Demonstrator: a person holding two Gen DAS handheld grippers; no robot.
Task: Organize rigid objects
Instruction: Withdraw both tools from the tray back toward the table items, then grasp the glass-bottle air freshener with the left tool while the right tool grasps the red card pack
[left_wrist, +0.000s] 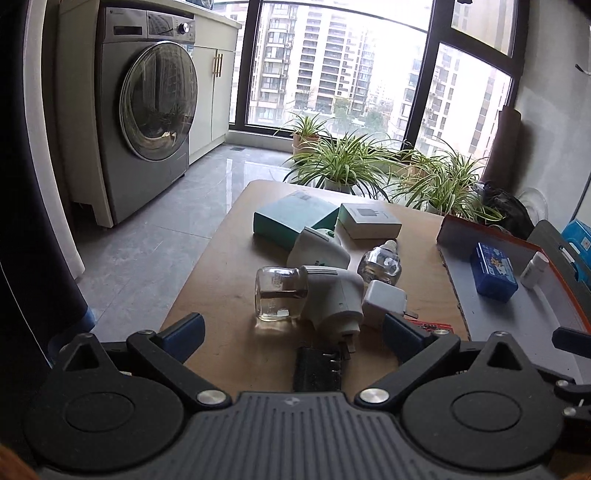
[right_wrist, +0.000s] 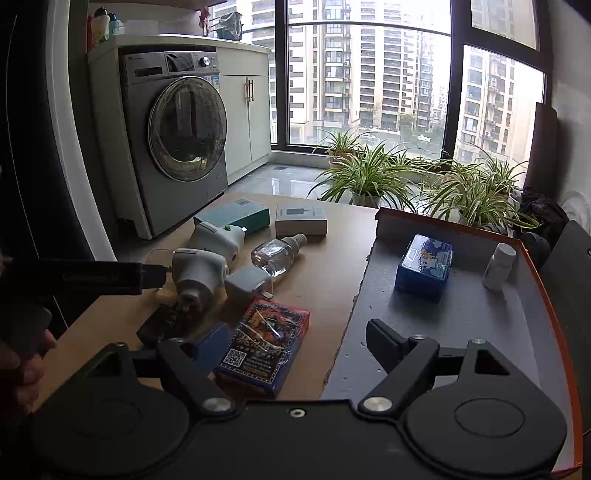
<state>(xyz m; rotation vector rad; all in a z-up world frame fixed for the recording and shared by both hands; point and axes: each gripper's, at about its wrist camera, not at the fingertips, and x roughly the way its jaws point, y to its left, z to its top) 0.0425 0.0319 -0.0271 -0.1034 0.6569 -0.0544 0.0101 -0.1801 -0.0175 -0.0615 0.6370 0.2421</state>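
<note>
Both claws, the left gripper (left_wrist: 293, 330) and right gripper (right_wrist: 295, 341), are wide open and empty, so a bump could roll the glass bottle (left_wrist: 280, 297) off the table (left_wrist: 221, 266).

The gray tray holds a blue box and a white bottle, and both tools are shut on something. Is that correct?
Not quite. Both wrist views show the left tool and right tool open and empty. The gray tray does hold the blue box and white bottle.

Black gripper (left_wrist: 291, 332), blue pads (left_wrist: 184, 330), silver screws
</note>
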